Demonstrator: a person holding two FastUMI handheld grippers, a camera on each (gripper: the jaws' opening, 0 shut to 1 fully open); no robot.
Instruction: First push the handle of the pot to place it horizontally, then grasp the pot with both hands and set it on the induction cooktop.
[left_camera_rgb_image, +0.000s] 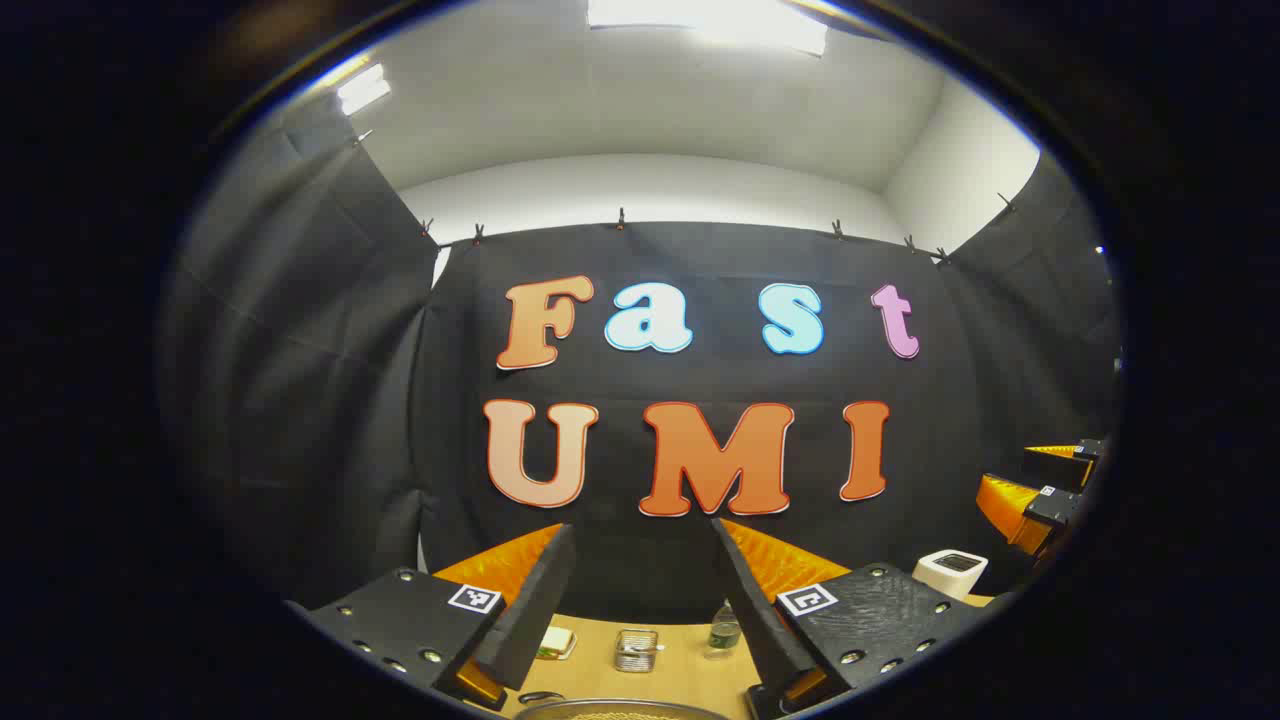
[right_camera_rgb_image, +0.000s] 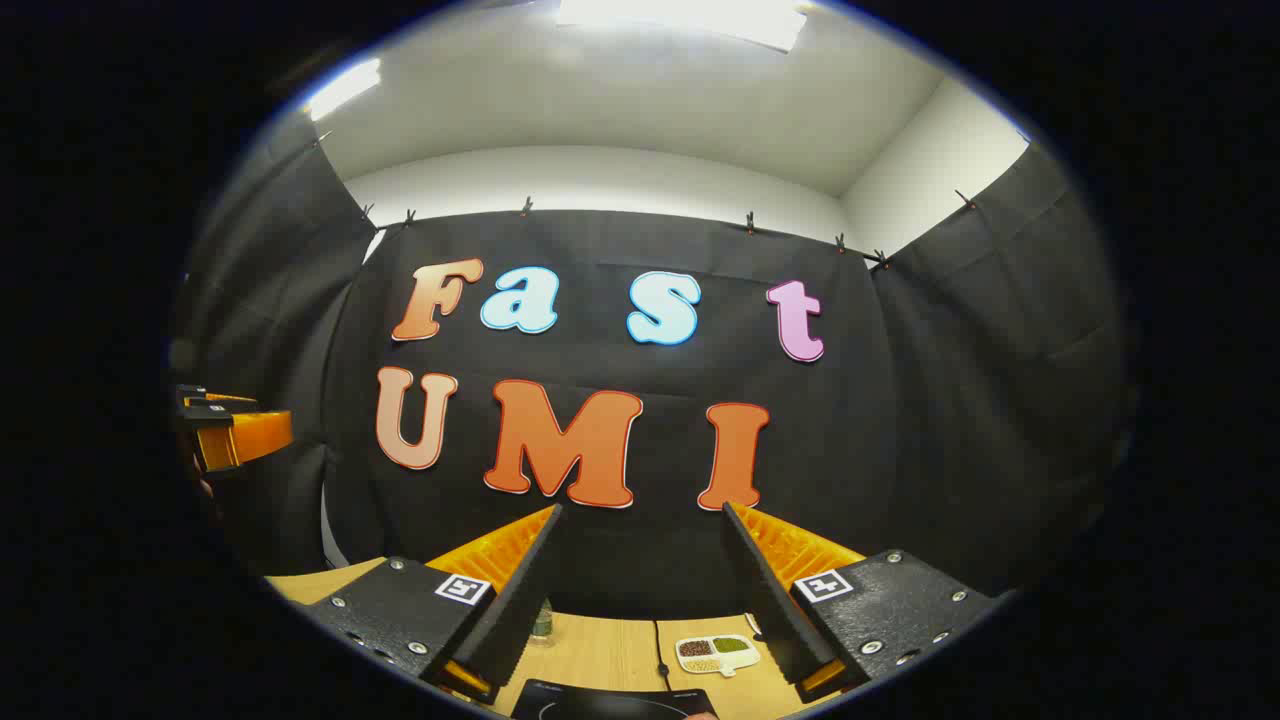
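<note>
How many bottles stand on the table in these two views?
1, as far as I can tell: the bottle stands near the wall between the left tool's fingers; the right gripper view shows what is likely the same one. Others may be hidden.

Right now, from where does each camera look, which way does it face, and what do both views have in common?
Left gripper view: rides on the left claw, faces the booth's back wall over the table; own open fingers at bottom, pot rim below, right claw at far right.
Right gripper view: rides on the right claw, facing the same way; own open fingers, induction cooktop below, left claw at far left.
Shared: wall, wooden table, each other's claw.
</note>
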